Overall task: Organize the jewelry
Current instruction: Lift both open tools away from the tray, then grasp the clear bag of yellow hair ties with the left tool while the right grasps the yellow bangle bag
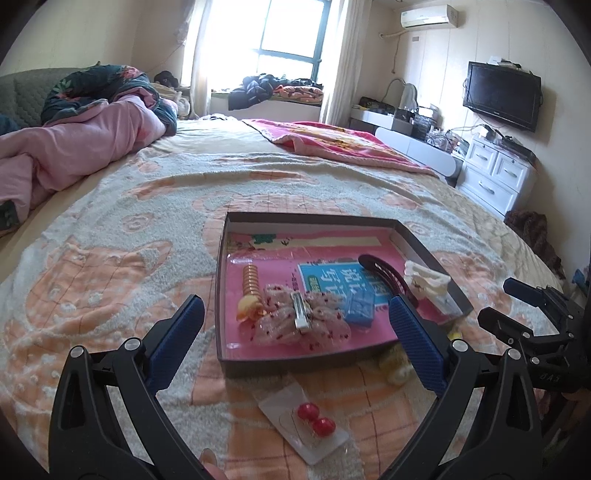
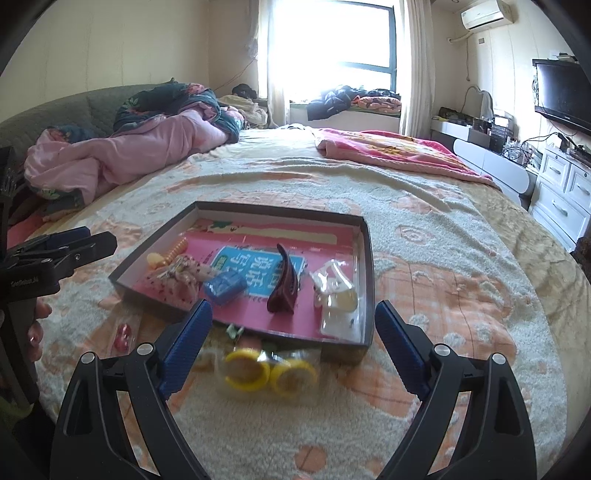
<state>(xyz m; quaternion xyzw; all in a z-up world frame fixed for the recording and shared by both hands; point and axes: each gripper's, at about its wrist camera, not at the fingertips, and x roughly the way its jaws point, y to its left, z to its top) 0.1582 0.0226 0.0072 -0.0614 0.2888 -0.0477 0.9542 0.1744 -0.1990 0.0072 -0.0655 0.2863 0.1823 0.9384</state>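
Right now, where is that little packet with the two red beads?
The red bead packet lies on the bedspread, outside the tray, just before its near edge, between the left gripper's open jaws in the left wrist view.

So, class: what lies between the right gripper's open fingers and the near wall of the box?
In the right wrist view, a clear packet of yellow rings lies on the blanket, between the right gripper and the box.

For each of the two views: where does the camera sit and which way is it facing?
Left wrist: on the open left gripper, looking down across the bed at the tray and red earrings; fingertip below.
Right wrist: on the open right gripper, facing yellow rings; left gripper alongside.
Shared: tray, window.
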